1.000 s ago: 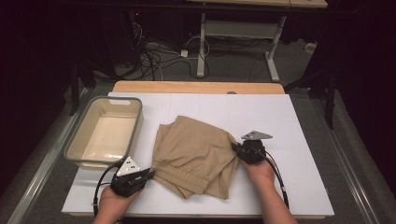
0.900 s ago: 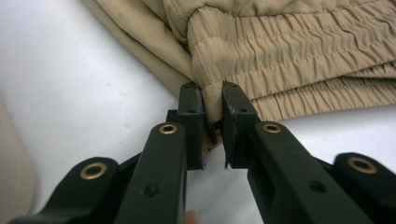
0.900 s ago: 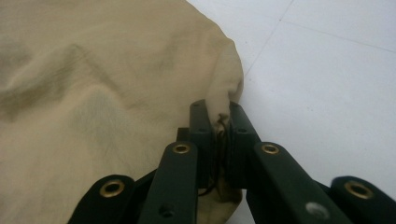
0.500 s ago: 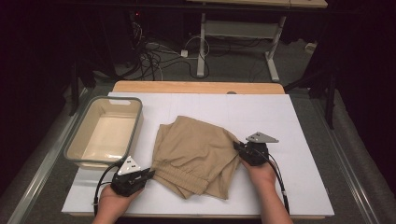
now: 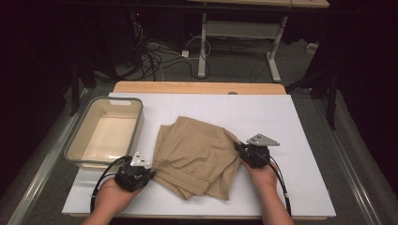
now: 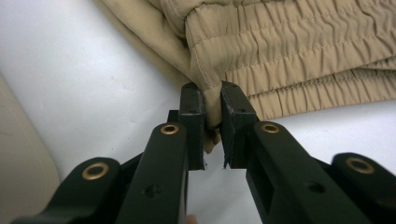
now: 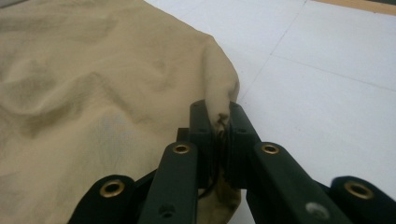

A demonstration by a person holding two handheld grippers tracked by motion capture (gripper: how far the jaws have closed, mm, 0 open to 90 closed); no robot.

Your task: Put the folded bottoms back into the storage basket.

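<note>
Two hand-held grippers at a white tabletop (image 5: 300,122), each clamped on one tan garment. Item 1: tan garment (image 5: 195,154), folded and rumpled, lying near the middle of the tabletop, gathered elastic waistband at its near-left edge; in the left gripper view the waistband's stitched ruching runs across the upper right. Item 2: left gripper (image 5: 149,172), held in the person's left hand (image 5: 115,196) at the near-left of the table, grey three-cornered plate on top, cable looping off to the left; in the left gripper view (image 6: 211,105) its jaws stand narrow, pinching a corner of the waistband between them. Item 3: right gripper (image 5: 238,147), held in the right hand (image 5: 263,176) just right of the garment, grey plate on top, cable trailing back along the forearm; in the right gripper view (image 7: 216,114) its jaws are closed on a raised fold at the cloth's right edge. Item 4: cream rectangular bin (image 5: 75,145) with grey rim, on the left part of the table, just beside the garment and apart from it. Item 5: wooden strip (image 5: 197,87) along the far edge of the tabletop.
</note>
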